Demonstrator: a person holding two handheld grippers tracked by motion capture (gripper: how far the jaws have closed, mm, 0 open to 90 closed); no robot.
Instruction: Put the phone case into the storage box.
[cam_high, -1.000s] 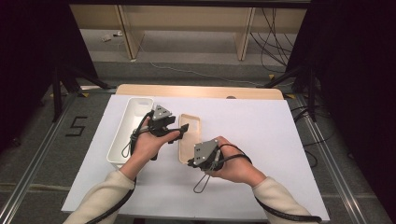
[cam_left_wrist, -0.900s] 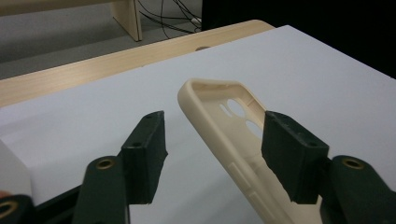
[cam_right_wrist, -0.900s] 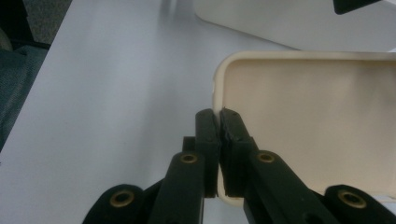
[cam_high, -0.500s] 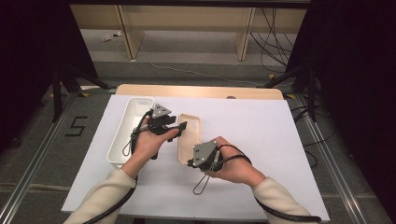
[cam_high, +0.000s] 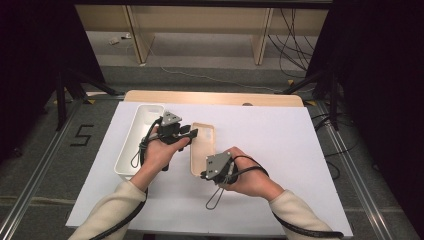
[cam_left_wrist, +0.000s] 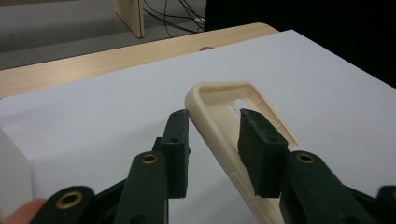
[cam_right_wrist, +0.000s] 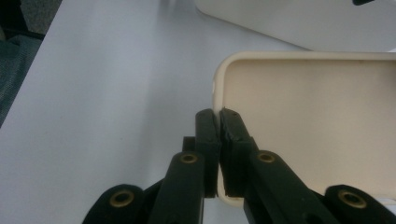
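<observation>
Jaws first: the right gripper (cam_right_wrist: 219, 122) is clenched on the near edge of the cream phone case (cam_right_wrist: 317, 126), its pads pinching the thin rim near a corner. The left gripper (cam_left_wrist: 212, 140) has just been closing, and its jaws straddle the case's side wall, one pad outside and one inside the shell; the outer pad looks to be touching the rim, though from this angle a sliver of gap may remain on the inner side.

To do this step well, let the left jaws finish closing squarely on the wall rather than on the rounded corner, so the soft rim does not buckle or slip out. Keep the right grip steady meanwhile, since it is what stops the case from sliding on the white tabletop (cam_high: 280, 130).

In the high view the case (cam_high: 205, 135) lies between the two hands, just right of the white tray (cam_high: 131, 150), which stands near the left hand (cam_high: 159, 154).
</observation>
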